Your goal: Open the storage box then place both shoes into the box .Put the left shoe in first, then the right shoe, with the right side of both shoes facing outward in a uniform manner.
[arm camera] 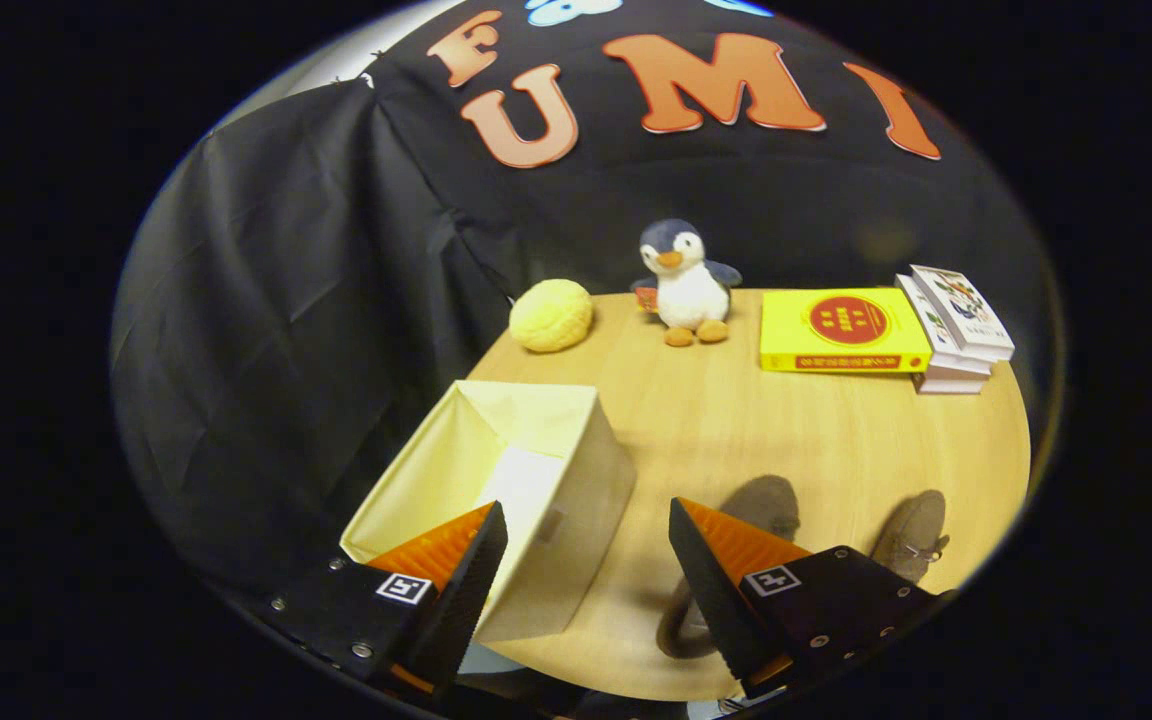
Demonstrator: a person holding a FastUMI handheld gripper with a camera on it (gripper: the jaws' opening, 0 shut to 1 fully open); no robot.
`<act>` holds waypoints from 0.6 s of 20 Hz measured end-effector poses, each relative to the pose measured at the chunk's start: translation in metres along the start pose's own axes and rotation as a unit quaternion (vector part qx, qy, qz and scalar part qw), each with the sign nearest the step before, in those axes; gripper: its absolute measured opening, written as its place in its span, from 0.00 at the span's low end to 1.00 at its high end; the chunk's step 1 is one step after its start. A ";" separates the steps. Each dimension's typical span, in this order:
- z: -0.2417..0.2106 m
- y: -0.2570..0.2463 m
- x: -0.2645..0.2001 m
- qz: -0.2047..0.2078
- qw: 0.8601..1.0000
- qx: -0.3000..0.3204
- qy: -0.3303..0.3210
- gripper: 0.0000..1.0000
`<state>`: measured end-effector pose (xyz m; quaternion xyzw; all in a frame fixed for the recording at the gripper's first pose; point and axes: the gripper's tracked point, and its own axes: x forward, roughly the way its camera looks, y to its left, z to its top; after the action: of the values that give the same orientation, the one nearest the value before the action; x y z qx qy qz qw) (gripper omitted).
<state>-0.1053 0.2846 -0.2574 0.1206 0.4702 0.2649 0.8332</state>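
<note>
A cream fabric storage box [536, 470] stands open-topped on the wooden table [796, 440], at its left side, with nothing visible inside. My gripper [586, 530] hovers open above the table's near edge; its left finger overlaps the box's near corner and its right finger covers part of a shoe. Two grey-brown shoes lie to the right of the box: one [761, 505] partly behind my right finger, the other [911, 535] further right with laces showing. Nothing is between the fingers.
At the back of the table sit a yellow round plush [551, 315], a penguin plush [688, 283], a yellow book [844, 330] and a stack of white books [956, 325]. Black cloth walls close in behind and to the left.
</note>
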 end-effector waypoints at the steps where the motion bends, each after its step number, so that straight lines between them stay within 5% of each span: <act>1: -0.004 -0.010 -0.004 -0.010 1.000 0.005 0.000 0.97; 12: -0.078 -0.095 0.013 -0.099 0.994 0.016 0.040 0.88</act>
<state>-0.1346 0.2092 -0.3507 0.0760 0.5171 0.1777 0.8338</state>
